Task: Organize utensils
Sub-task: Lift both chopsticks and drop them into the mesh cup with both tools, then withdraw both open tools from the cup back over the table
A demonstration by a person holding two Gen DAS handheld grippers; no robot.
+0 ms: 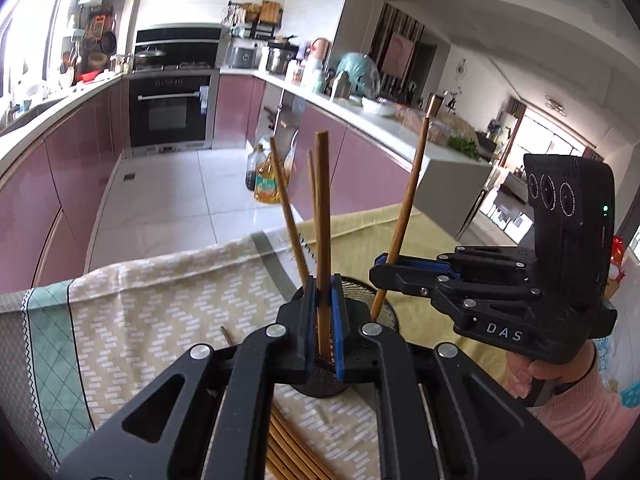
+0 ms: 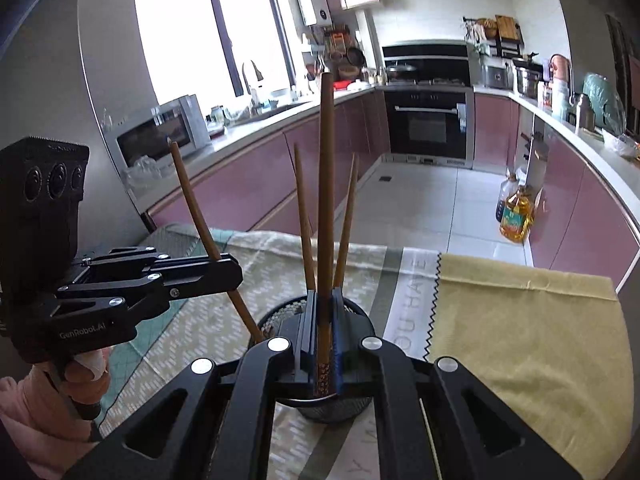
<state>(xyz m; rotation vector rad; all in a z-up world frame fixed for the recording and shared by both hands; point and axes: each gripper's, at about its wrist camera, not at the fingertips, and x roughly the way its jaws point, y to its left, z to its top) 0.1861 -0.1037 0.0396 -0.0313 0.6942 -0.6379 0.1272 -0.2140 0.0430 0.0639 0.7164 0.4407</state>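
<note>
A black mesh utensil holder (image 1: 362, 296) (image 2: 348, 406) stands on the cloth-covered table. My left gripper (image 1: 323, 300) is shut on an upright wooden chopstick (image 1: 322, 216) whose lower end is in the holder. My right gripper (image 2: 324, 312) is shut on another upright chopstick (image 2: 325, 184), also over the holder. In the left wrist view the right gripper (image 1: 384, 266) grips its chopstick (image 1: 408, 200); in the right wrist view the left gripper (image 2: 230, 270) grips its chopstick (image 2: 200, 216). Two more chopsticks (image 2: 302, 216) lean in the holder. Loose chopsticks (image 1: 288, 448) lie on the cloth below.
The table carries a patterned cloth (image 1: 168, 300) and a yellow cloth (image 2: 520, 340); its far edge drops to the kitchen floor. Oil bottles (image 2: 516, 212) stand on the floor by pink cabinets. An oven (image 2: 428, 120) is at the back.
</note>
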